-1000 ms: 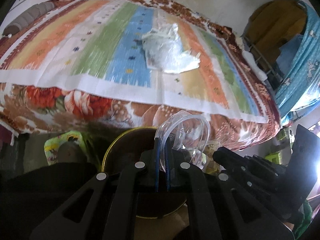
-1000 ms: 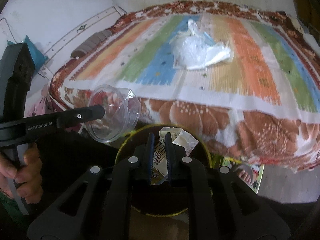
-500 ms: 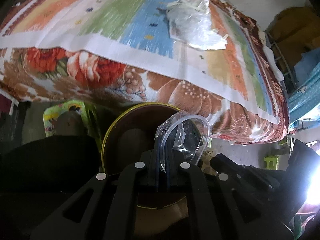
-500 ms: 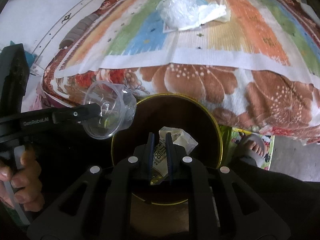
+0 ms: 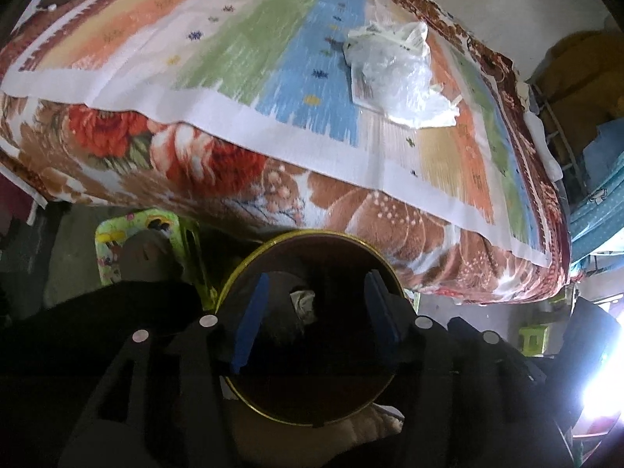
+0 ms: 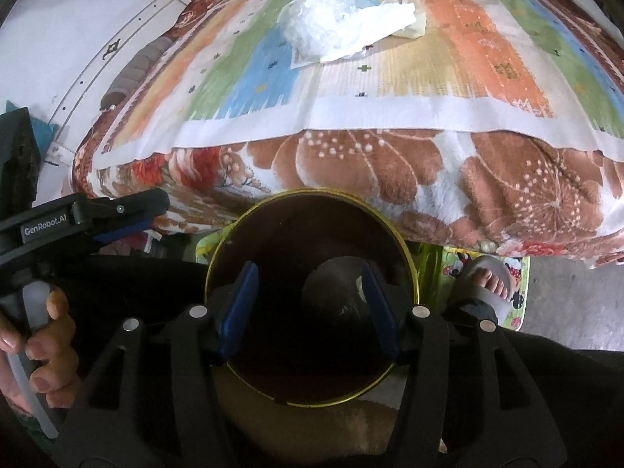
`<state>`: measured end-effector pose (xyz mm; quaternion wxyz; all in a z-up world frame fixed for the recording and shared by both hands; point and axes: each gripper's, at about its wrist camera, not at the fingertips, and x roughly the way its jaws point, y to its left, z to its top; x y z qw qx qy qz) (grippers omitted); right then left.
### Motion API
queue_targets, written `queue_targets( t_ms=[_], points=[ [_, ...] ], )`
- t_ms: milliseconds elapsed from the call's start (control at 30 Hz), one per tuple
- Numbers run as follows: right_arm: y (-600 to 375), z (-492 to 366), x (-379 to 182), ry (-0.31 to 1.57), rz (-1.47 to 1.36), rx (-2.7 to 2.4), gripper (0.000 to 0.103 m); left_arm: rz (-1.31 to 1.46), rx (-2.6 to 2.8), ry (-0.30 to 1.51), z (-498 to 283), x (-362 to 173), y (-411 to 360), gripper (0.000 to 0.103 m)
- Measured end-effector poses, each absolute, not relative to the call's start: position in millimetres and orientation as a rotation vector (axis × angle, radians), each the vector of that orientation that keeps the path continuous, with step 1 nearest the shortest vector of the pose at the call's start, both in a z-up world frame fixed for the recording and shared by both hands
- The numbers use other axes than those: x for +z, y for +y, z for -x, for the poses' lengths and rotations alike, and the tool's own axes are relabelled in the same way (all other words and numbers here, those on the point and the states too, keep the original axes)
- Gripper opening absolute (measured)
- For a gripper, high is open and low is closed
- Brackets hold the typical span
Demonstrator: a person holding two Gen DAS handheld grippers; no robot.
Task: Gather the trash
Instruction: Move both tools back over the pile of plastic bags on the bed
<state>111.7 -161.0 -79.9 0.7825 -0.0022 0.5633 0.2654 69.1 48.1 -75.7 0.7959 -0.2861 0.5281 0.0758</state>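
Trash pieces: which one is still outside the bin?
The crumpled clear plastic bag on the striped mat. The other pieces, a wrapper and a clear cup, already lie inside the dark bin.

A bed under a floral blanket carries a striped mat, with a crumpled plastic bag lying on it.

Dim, fisheye warp – glare lower right, motion blur.

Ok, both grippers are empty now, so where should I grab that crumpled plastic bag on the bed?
Take the plastic bag by its bunched, raised mound, coming down from above: that crumpled bulk stands proud of the mat, while its flat tail lies flush and would likely slip the fingers.
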Motion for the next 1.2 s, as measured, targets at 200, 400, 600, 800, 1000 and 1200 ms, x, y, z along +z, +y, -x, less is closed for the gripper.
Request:
queue_targets(
  t_ms=[200, 400, 600, 800, 1000, 1200],
  points=[
    [-157.3, -118.5, -66.5, 1.162, 0.050, 0.573, 0.059, 0.604, 0.161, 1.058, -77.7, -52.1, 61.4, 0.060],
    [-151.0, -132.0, -46.0, 1.092, 0.075, 0.592, 0.069, 0.656, 0.130, 1.007, -96.4, -35.0, 79.4, 0.068],
    [-143.8, -143.5, -33.3, 1.047, 0.096, 0.601, 0.076, 0.673, 0.096, 0.996, -124.7, -29.5, 84.8, 0.073],
    [-137.5, -156.4, -26.2, 1.024, 0.093, 0.610, 0.082, 0.721, 0.089, 0.987, -145.5, -32.6, 91.4, 0.081],
    [-128.4, -171.9, -18.9, 0.994, 0.119, 0.604, 0.089, 0.672, 0.096, 0.922, -155.9, -18.0, 90.0, 0.096],
    [-121.1, -190.1, -13.0, 0.962, 0.143, 0.586, 0.094, 0.660, 0.079, 0.903, -175.0, -13.0, 96.0, 0.097]
  ],
)
